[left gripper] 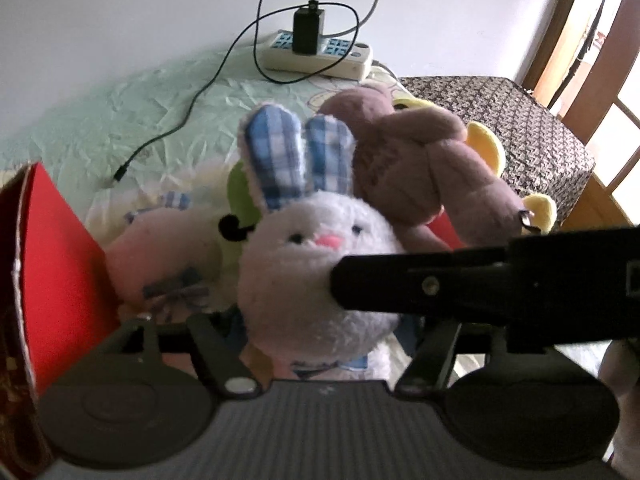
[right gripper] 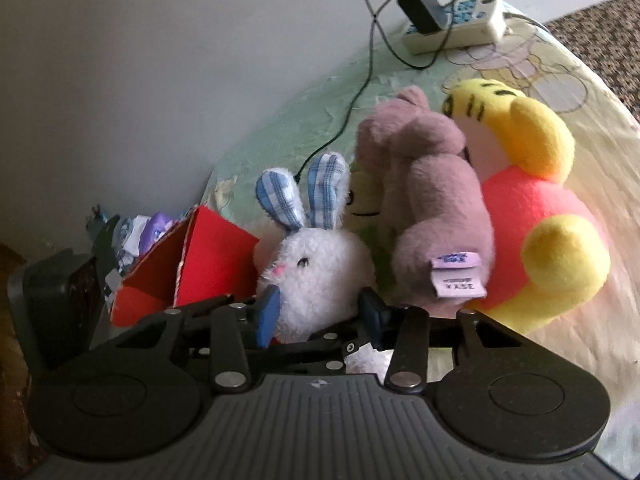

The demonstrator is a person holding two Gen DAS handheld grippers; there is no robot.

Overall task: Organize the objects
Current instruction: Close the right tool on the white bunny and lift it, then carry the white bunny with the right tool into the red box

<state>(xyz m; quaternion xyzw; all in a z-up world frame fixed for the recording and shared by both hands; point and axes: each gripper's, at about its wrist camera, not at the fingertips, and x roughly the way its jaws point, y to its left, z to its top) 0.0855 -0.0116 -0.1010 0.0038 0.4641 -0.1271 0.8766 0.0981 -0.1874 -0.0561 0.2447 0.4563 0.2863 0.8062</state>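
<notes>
The right gripper has its jaws closed about the white plush rabbit, blue pads pressed into the fur low on either side of its head; the rabbit sits upright between them, its blue-checked ears standing above the jaws. From the left wrist view the same rabbit fills the space ahead of the left gripper; its fingers are hidden under the toy, so I cannot tell whether those jaws press on it or merely stand half open around it. A black finger of the right gripper reaches in from the right of that view and touches the rabbit's cheek.

Just beyond the right jaws and to their right lies a mauve plush toy, a sewn label hanging at its near end; touching it further right is a yellow and pink plush toy. A green plush face peeps out between rabbit and mauve toy; a pale pink plush lies left of the left jaws. To the left of both pairs of jaws stands an open red cardboard box, its flap raised.

All this rests on a bed covered with a pale green printed sheet; far beyond the jaws, by the wall, sits a white power strip with a black charger plugged in, its cable trailing across the sheet.
</notes>
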